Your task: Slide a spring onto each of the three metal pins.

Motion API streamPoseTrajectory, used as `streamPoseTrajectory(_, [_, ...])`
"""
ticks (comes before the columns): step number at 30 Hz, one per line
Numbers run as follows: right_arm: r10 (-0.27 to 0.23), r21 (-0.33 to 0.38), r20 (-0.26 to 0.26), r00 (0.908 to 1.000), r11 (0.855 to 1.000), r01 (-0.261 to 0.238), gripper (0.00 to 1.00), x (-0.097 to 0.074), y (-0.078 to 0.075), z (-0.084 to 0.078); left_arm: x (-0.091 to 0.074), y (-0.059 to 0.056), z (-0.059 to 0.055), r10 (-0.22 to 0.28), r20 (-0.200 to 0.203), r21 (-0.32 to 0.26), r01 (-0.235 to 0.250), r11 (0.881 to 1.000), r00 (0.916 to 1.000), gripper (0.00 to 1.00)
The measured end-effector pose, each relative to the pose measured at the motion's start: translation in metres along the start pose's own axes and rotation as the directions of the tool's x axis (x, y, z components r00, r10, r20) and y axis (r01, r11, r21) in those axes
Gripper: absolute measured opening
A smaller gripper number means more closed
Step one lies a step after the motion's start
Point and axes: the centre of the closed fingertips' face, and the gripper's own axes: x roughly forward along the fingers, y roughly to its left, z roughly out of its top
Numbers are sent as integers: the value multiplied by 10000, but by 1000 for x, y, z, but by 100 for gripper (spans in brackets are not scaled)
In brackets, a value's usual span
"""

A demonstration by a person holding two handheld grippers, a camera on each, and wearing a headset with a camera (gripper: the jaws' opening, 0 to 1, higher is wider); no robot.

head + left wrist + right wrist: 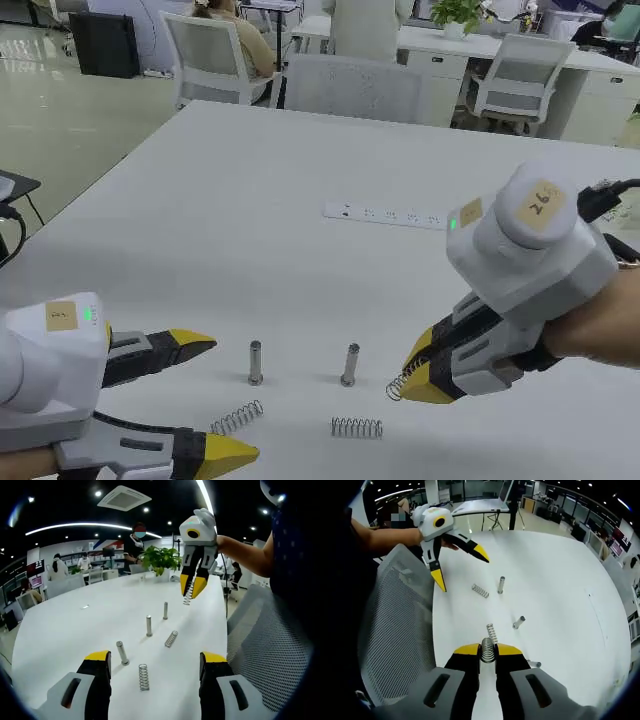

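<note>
At near left, the left gripper [215, 400] hangs released beside a loose spring [237, 417]. A second spring [357, 428] lies near two upright pins [255, 362]. The right gripper [412, 372] clenches a third spring [395, 386]. Probably light, squashy wire: pinch gently at one end, bore free.

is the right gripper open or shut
Shut: the right gripper clamps a spring between its yellow tips.

Three metal pins [148, 625] out there, three springs [171, 638], two loose on the table [300, 160], one spring [488, 656] pinched in the right gripper [488, 649], plus one power strip [385, 214].
</note>
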Motion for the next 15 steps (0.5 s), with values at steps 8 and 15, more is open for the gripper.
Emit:
streamPoseTrajectory(8, [-245, 168, -225, 9994, 9995, 249, 9, -11, -13, -11, 0, 3, -6, 154, 7, -338, -154, 9993, 9999, 72])
streamPoseTrajectory(15, [-454, 200, -604, 9971, 9987, 467, 9, -21, -24, -21, 2, 2, -9, 198, 50, -496, -195, 9986, 9998, 75])
